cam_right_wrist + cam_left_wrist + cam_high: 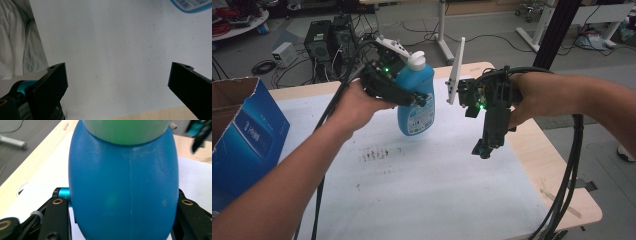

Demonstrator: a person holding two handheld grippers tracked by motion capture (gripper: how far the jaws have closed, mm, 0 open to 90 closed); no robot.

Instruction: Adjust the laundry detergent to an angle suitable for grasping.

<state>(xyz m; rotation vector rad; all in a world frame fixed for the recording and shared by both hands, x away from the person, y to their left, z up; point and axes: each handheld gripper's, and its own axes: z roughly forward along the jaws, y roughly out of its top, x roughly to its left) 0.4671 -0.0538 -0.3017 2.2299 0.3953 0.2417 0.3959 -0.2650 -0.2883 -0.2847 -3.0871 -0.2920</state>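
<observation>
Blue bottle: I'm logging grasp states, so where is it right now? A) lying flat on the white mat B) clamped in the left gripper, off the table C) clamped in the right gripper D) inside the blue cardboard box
B: the left gripper is shut on the blue bottle, its jaws pressing both sides in the left gripper view, and the bottle hangs above the white mat.

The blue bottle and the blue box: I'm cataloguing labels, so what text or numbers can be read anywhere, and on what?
No text can be read.
Blue bottle: its label carries print too small and blurred to read.
The label's edge in the right gripper view: a barcode, its digits unreadable.
Blue cardboard box: pale lettering on its side, too blurred to read.
</observation>
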